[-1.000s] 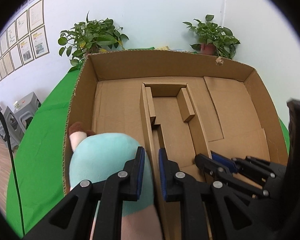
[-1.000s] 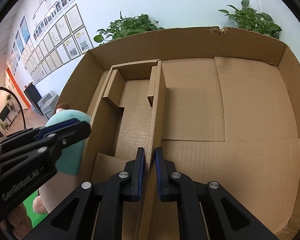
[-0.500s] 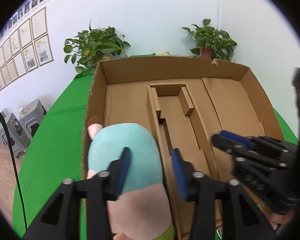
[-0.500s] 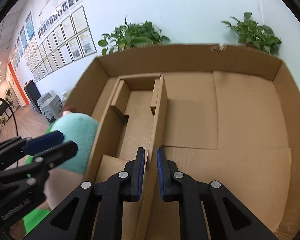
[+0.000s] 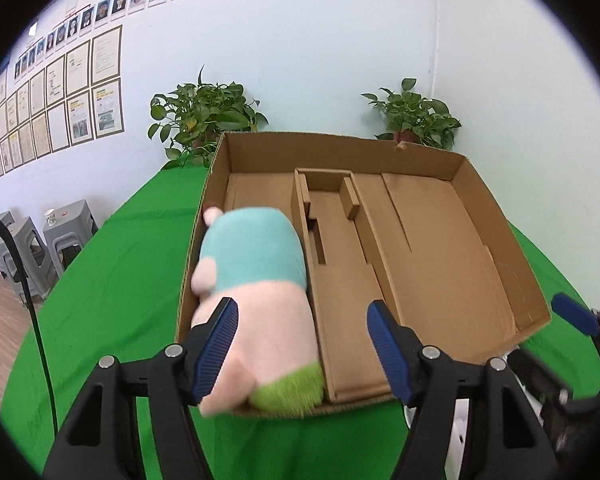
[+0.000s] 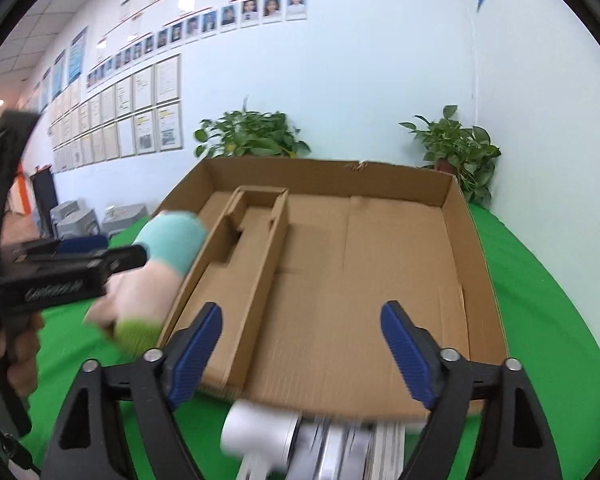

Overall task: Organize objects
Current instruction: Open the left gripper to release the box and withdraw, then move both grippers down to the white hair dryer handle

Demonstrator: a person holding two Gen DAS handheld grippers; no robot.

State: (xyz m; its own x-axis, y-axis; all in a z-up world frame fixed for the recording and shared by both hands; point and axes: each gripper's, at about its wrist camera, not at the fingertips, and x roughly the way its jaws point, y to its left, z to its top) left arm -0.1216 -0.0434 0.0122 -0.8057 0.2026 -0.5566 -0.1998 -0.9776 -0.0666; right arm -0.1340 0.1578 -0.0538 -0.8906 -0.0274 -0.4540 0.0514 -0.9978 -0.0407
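Note:
A shallow cardboard box with inner dividers lies on the green table; it also shows in the right wrist view. A plush toy, teal, pink and green, lies in the box's left compartment, its green end over the near edge; the right wrist view shows the plush toy too. My left gripper is open, above and behind the toy, holding nothing. My right gripper is open and empty, near the box's front edge. A white and grey cylindrical object, blurred, lies just under it.
The green table surrounds the box. Two potted plants stand behind the box against the wall. Grey stools stand on the floor to the left. A black cable hangs at the left.
Both grippers have opened and pulled back from the box. The left one let go of the plush toy, which now lies in the left compartment. The right one let go of the divider.

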